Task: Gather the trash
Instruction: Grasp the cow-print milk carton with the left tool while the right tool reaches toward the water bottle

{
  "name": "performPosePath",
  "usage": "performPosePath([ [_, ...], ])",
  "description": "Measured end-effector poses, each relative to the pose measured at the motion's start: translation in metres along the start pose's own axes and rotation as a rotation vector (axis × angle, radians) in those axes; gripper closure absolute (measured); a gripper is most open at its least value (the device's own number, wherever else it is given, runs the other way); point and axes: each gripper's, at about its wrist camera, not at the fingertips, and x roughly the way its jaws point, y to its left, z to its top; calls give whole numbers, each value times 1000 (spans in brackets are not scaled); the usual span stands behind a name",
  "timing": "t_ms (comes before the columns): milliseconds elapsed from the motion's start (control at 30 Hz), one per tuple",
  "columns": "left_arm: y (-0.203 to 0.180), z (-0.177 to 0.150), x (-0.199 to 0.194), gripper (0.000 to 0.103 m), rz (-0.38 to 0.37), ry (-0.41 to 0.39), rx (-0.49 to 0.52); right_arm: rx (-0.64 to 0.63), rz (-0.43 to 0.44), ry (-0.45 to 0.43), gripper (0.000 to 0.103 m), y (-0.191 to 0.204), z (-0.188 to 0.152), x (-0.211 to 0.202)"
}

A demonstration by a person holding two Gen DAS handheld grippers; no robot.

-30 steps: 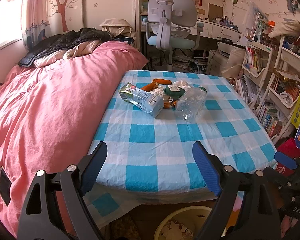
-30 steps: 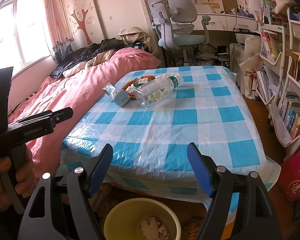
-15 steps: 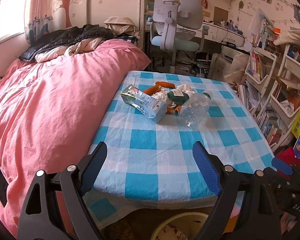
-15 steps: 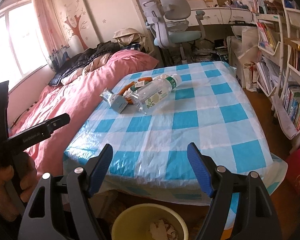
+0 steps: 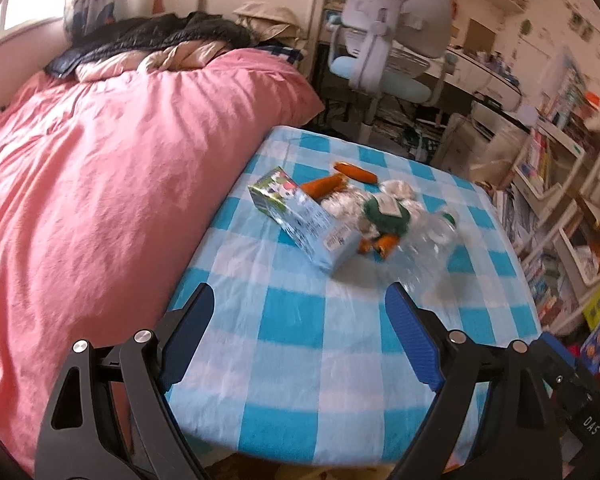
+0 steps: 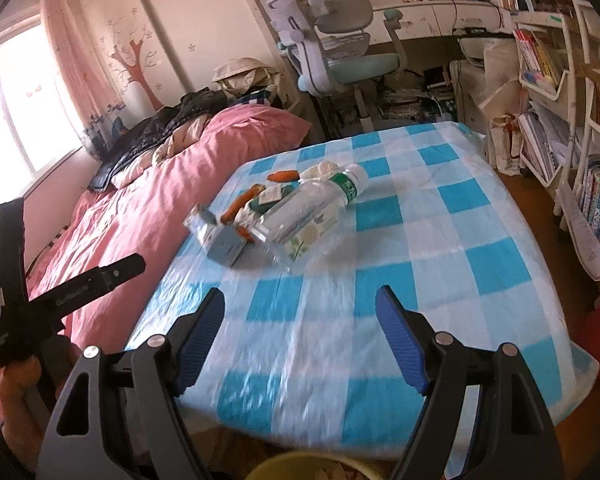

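Left wrist view: I'm lining up both wide, empty grippers, left gripper (image 5: pixel 300 338) and right gripper (image 6: pixel 300 336), toward the trash pile; next, reaching for the carton (image 5: pixel 304 218) on the surface (image 5: pixel 292 332).

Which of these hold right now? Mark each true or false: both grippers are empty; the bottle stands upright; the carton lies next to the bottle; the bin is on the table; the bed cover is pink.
1. Both grippers are empty: true. The left gripper and right gripper are open with nothing between the pads.
2. The bottle stands upright: false, it lies on its side.
3. The carton lies next to the bottle: true.
4. The bin is on the table: false, it sits below the near edge.
5. The bed cover is pink: true.
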Motion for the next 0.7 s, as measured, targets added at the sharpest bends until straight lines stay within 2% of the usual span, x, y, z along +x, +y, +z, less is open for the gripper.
performPosePath([
  [400, 6, 52, 94, 19, 30, 85, -124, 187, 8, 87, 27, -24, 39, 85],
  [700, 0, 69, 141, 19, 73, 143, -117, 232, -12, 105, 20, -18, 57, 119],
])
